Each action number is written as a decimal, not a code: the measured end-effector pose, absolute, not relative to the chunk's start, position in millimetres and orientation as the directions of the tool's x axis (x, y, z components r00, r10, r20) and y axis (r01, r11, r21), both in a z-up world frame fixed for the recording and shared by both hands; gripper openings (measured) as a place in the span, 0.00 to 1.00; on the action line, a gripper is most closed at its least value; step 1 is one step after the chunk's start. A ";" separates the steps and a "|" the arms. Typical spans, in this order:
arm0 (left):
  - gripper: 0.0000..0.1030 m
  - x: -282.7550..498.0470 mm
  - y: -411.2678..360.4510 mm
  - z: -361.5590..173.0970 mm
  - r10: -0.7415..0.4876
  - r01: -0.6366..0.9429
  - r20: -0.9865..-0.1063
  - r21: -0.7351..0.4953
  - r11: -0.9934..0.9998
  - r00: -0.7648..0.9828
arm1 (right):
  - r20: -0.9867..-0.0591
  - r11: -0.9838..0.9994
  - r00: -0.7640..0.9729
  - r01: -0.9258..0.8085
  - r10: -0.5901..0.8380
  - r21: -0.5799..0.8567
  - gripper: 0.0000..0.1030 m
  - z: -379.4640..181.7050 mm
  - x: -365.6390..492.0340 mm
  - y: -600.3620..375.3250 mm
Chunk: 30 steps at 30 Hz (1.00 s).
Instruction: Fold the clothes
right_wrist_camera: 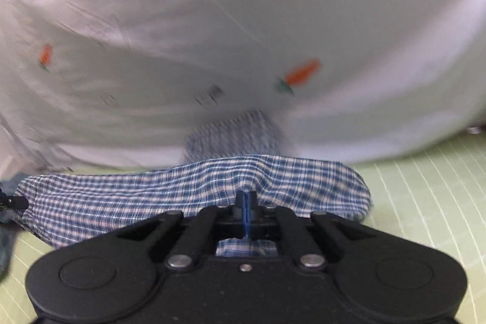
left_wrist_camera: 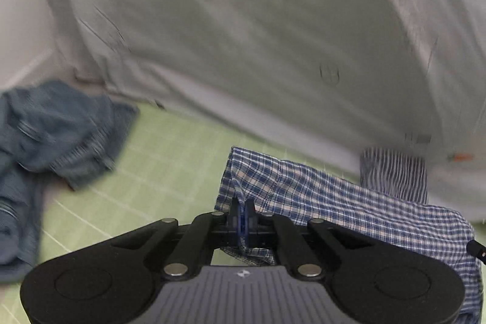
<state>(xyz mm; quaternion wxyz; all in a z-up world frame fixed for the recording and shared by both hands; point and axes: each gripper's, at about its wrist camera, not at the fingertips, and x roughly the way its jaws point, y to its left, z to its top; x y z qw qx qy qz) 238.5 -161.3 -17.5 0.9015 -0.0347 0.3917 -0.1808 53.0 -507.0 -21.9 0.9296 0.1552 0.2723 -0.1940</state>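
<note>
A blue and white checked garment [left_wrist_camera: 349,202] lies across the green gridded mat [left_wrist_camera: 158,172]. My left gripper [left_wrist_camera: 242,207] is shut on the garment's left edge, a fold of the cloth pinched between the pads. In the right wrist view the same checked garment [right_wrist_camera: 152,193] stretches leftward, and my right gripper [right_wrist_camera: 246,198] is shut on its near edge, cloth bunched up around the tips. The fabric sags between the two grips. The tip of the other gripper [right_wrist_camera: 15,202] shows at the far left edge.
A large white sheet with carrot prints [left_wrist_camera: 243,35] fills the background behind the mat. A crumpled blue denim-like garment [left_wrist_camera: 60,135] lies at the left. A piece of striped cloth [left_wrist_camera: 395,172] lies behind the checked one. Green mat [right_wrist_camera: 425,187] shows at the right.
</note>
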 end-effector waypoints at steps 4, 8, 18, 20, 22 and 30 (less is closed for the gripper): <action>0.02 242.8 -145.9 -31.4 -0.294 0.236 -0.712 -0.183 0.954 0.637 | -0.582 0.888 0.778 0.415 -0.235 0.196 0.05 -29.0 76.5 -503.3; 0.02 249.4 -130.9 -56.7 -0.248 0.161 -0.760 -0.189 0.969 0.601 | -0.606 0.795 0.725 0.558 -0.327 0.237 0.71 -46.2 72.1 -520.9; 0.02 254.6 -115.4 -85.1 -0.238 0.113 -0.795 -0.212 0.971 0.558 | -0.738 0.562 0.622 0.720 -0.263 0.406 0.55 -111.7 54.8 -595.7; 0.02 256.6 -116.6 -87.5 -0.235 0.114 -0.797 -0.207 0.972 0.557 | -0.735 0.591 0.641 0.687 -0.221 0.422 0.11 -115.7 66.7 -600.1; 0.02 258.6 -117.6 -89.9 -0.233 0.120 -0.799 -0.200 0.972 0.554 | -0.729 0.632 0.650 0.661 -0.214 0.404 0.03 -113.9 81.5 -605.0; 0.02 261.7 -124.1 -100.0 -0.230 0.116 -0.811 -0.198 0.973 0.538 | -0.773 0.761 0.585 0.610 -0.244 0.221 0.10 -115.2 111.2 -604.9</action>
